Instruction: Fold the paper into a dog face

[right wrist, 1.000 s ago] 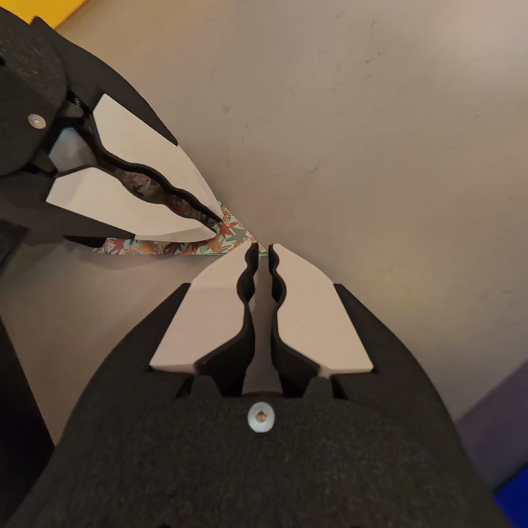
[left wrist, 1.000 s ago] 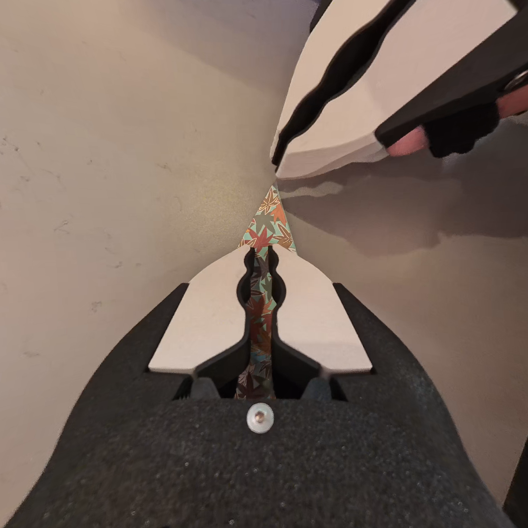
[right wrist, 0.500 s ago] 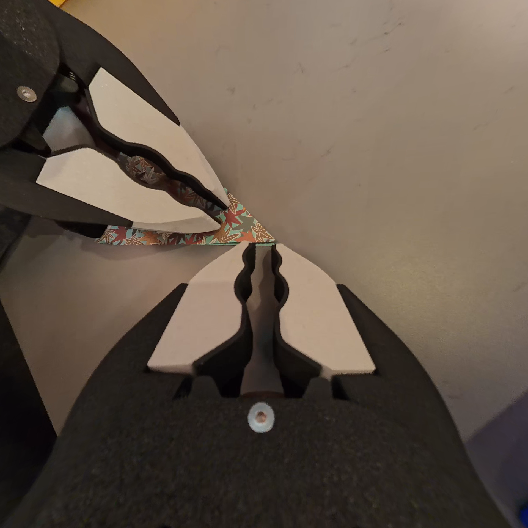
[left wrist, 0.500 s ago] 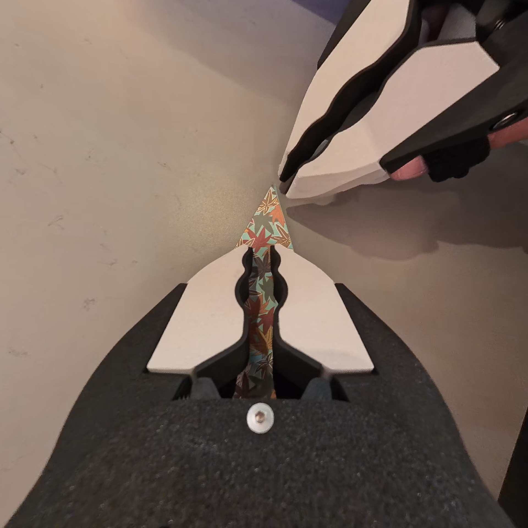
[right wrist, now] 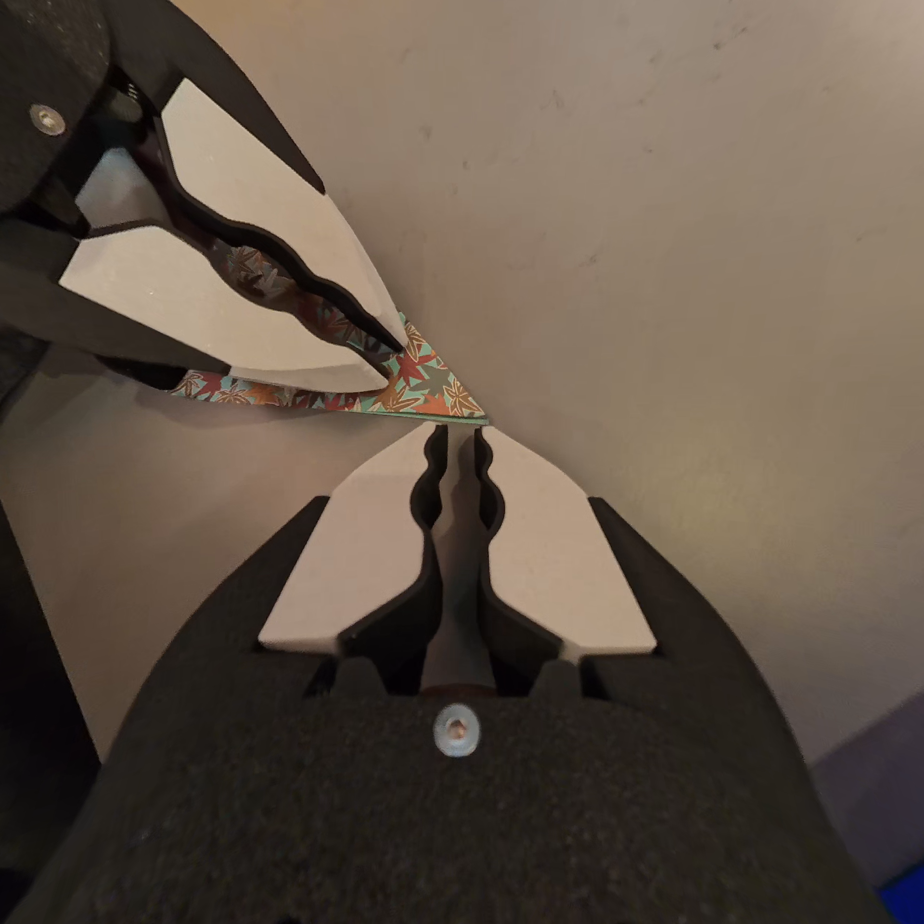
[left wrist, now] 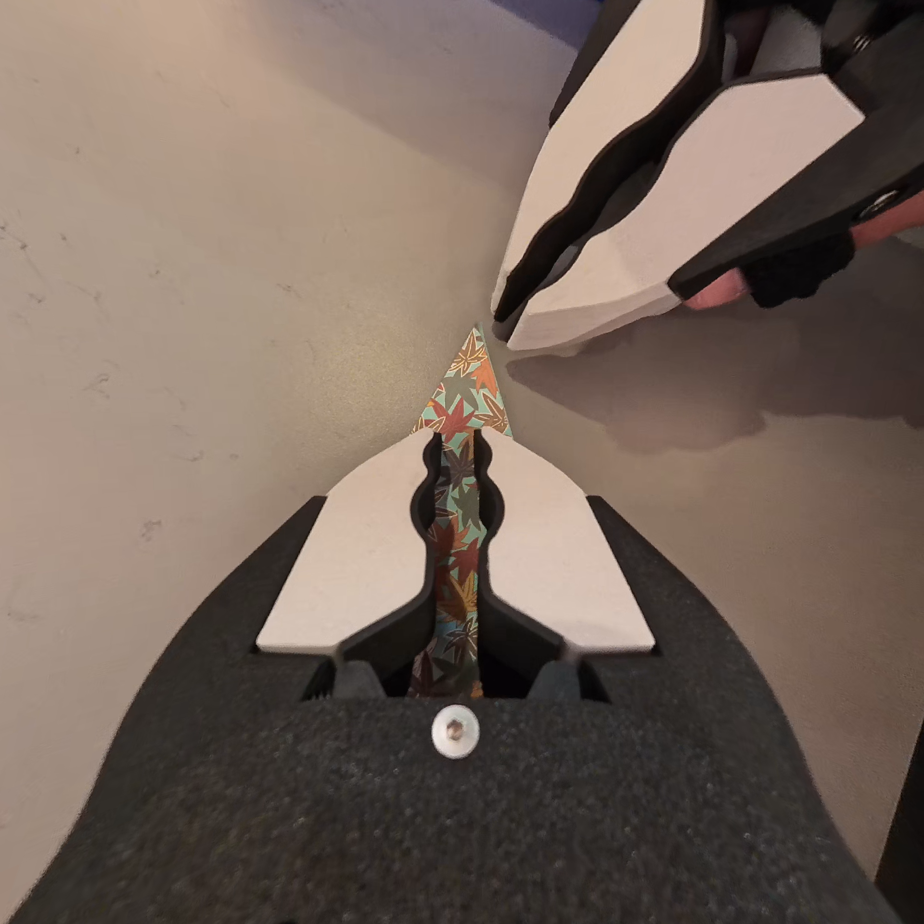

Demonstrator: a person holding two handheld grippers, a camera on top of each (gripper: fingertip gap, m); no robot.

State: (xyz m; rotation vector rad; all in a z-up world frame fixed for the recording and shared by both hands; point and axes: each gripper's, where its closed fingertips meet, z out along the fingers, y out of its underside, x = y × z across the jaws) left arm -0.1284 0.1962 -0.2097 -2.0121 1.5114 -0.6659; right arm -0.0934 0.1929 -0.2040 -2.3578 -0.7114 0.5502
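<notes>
A pale beige table top (left wrist: 210,260) fills both views, matt and marked with faint dark scuffs and scratches, warm light falling across it and soft shadows pooling under the tools. At the far edge of the table a strip of dull purple floor (right wrist: 870,770) shows, with a sliver of bright blue at the very corner; in the left wrist view the same purplish-blue band sits along the top. No containers appear in either view. The paper (left wrist: 465,395) — a folded sheet printed with maple leaves in red, orange, brown and grey-green on a mint ground — lies flat on the table with a sharp corner pointing away from the left gripper (left wrist: 457,435). That gripper's jaws stand only slightly apart, and the patterned sheet runs under and along the narrow gap between them; whether it is pinched or merely lies beneath them cannot be told from these views. In the right wrist view the same paper (right wrist: 435,390) shows as a slim triangle with stacked layers visible along its near edge, its pointed corner just beyond the tips of the right gripper (right wrist: 460,432). The right gripper's jaws are a little apart with nothing between them, bare table showing through the slot. A person's fingers (left wrist: 710,295), partly in a black glove, hold the right gripper from below.
</notes>
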